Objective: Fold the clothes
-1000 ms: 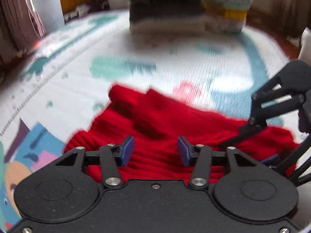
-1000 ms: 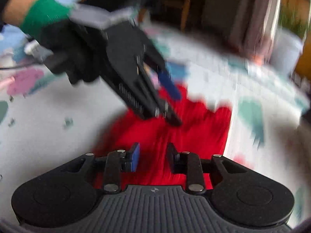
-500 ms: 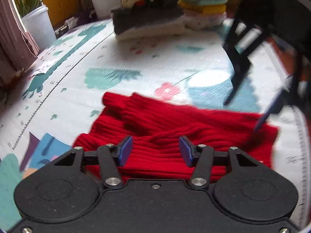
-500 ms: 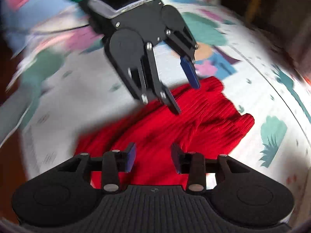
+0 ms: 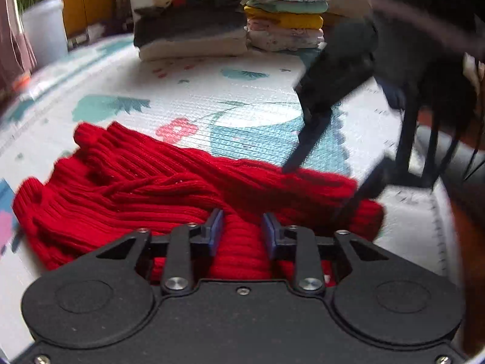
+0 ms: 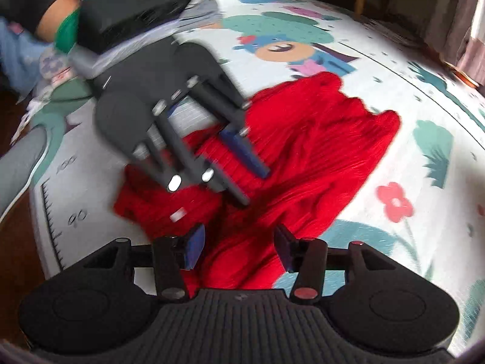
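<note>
Printed foam play mat with cartoon plants and flowers, folded clothes stacks at its far edge, carrying a red rib-knit sweater lying flat, long axis crosswise in the left view; left claw closing astride a knit ridge, right claw opening above cloth.

— Anything readable here?
— Only on the play mat: a printed ruler scale along its edge, marked "100" and "90" beside the tick lines.
— Any labels or brands elsewhere?
— None legible.
</note>
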The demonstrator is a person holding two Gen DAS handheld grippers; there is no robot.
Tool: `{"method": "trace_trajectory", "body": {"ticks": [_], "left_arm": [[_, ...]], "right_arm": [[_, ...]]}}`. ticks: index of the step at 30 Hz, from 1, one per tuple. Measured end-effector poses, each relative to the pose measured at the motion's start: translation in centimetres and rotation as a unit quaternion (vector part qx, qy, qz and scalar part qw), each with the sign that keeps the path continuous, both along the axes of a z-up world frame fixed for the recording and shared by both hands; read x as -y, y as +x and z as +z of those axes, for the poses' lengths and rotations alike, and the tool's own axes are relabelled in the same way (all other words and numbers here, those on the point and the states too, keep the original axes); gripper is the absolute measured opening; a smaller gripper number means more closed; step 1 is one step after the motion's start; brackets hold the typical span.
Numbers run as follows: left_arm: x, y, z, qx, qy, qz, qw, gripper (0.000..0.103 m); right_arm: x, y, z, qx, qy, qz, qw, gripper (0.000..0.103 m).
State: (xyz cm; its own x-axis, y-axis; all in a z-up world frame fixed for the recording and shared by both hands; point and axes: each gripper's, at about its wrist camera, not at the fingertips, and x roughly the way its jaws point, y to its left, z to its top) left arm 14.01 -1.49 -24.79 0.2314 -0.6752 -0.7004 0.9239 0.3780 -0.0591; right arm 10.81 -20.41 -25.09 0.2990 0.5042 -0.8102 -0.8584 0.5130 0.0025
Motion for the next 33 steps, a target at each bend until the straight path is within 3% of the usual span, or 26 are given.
{"method": "trace_trajectory", "body": {"ticks": [3, 6, 8, 10, 12, 15, 20, 22, 24, 25, 28, 30, 31, 32, 33], "left_arm": [[-3.3, -0.3, 3.2, 0.005, -0.032, 0.012, 0.9994, 0.051], [-5.8, -3.3, 4.3, 0.092, 0.007, -0.035, 0.9952, 0.054], [-6.6, -6.4, 3.6, 0.164, 0.051, -0.107, 0.9793, 0.055], [-6.9, -9.3, 2.3, 0.224, 0.082, -0.169, 0.9563, 0.058], [-6.6, -11.3, 1.1, 0.24, 0.095, -0.193, 0.9467, 0.06], [-5.8, -12.8, 0.0, 0.228, 0.088, -0.207, 0.9473, 0.065], [-4.6, -13.9, -1.9, 0.276, 0.123, -0.224, 0.9265, 0.065], [-4.5, -13.6, -2.6, 0.306, 0.147, -0.256, 0.9049, 0.065], [-4.9, -13.6, -2.9, 0.345, 0.163, -0.303, 0.8732, 0.065], [-4.9, -13.6, -3.0, 0.351, 0.168, -0.311, 0.8675, 0.065], [-4.5, -13.7, -3.1, 0.362, 0.176, -0.324, 0.8558, 0.066], [-4.0, -13.0, -2.7, 0.343, 0.182, -0.32, 0.8642, 0.066], [-3.9, -12.9, -2.7, 0.352, 0.185, -0.317, 0.8614, 0.065], [-3.8, -12.8, -2.7, 0.365, 0.188, -0.313, 0.8566, 0.054], [-3.7, -12.8, -2.7, 0.378, 0.195, -0.314, 0.8487, 0.051]], "right_arm": [[0.9, -1.5, 0.2, 0.024, 0.01, 0.051, 0.998, 0.061], [1.7, -3.7, 0.7, 0.078, 0.01, 0.1, 0.992, 0.065], [1.9, -5.5, 0.3, 0.129, -0.017, 0.14, 0.982, 0.066], [1.8, -7.0, -0.3, 0.175, -0.044, 0.176, 0.968, 0.066], [1.8, -8.1, -1.0, 0.204, -0.066, 0.212, 0.953, 0.065], [1.7, -8.8, -1.6, 0.225, -0.086, 0.243, 0.94, 0.066], [1.8, -8.8, -2.7, 0.229, -0.111, 0.261, 0.931, 0.07], [1.8, -8.7, -3.2, 0.226, -0.114, 0.263, 0.931, 0.066], [1.8, -8.7, -3.5, 0.234, -0.116, 0.268, 0.927, 0.058], [1.8, -8.6, -3.7, 0.241, -0.117, 0.27, 0.925, 0.058], [1.7, -8.1, -4.2, 0.255, -0.122, 0.266, 0.922, 0.063], [1.7, -7.6, -4.5, 0.255, -0.121, 0.262, 0.923, 0.066], [1.6, -7.4, -4.6, 0.251, -0.116, 0.263, 0.924, 0.066], [1.6, -7.3, -4.6, 0.25, -0.111, 0.267, 0.924, 0.065], [1.6, -7.2, -4.7, 0.254, -0.107, 0.275, 0.921, 0.065]]}}
